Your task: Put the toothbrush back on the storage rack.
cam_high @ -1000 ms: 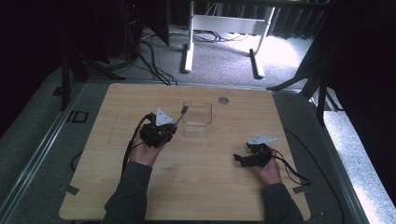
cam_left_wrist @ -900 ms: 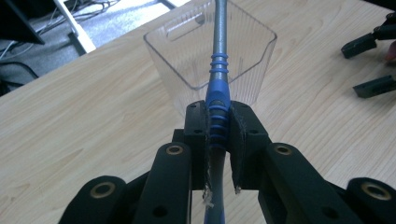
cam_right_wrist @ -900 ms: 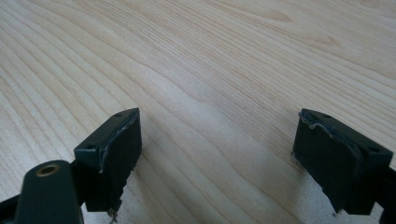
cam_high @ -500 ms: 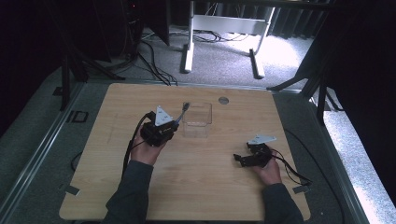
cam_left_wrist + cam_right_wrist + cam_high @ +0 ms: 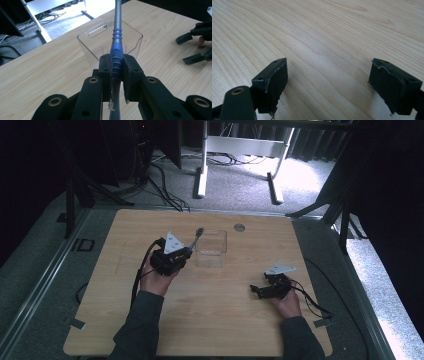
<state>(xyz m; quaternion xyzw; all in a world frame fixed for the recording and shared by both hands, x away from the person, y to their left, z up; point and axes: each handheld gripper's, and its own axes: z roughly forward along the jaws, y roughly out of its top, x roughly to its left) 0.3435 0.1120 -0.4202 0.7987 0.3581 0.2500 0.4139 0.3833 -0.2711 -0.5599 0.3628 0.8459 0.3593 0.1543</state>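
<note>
One clear bin [image 5: 110,40] — empty | left gripper [image 5: 117,72] clamps toothbrush [image 5: 117,37] | right gripper [image 5: 328,85] wide

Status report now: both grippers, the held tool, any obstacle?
Left gripper shut on blue-handled metal tool, above clear plastic container. Right gripper open, empty. No obstacle.

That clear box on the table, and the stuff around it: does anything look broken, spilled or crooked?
Nothing stands out. The clear box stands upright and looks unbroken on the wooden table. The left gripper clamps a toothbrush by its blue handle. The right gripper is open over bare wood. No spills.
</note>
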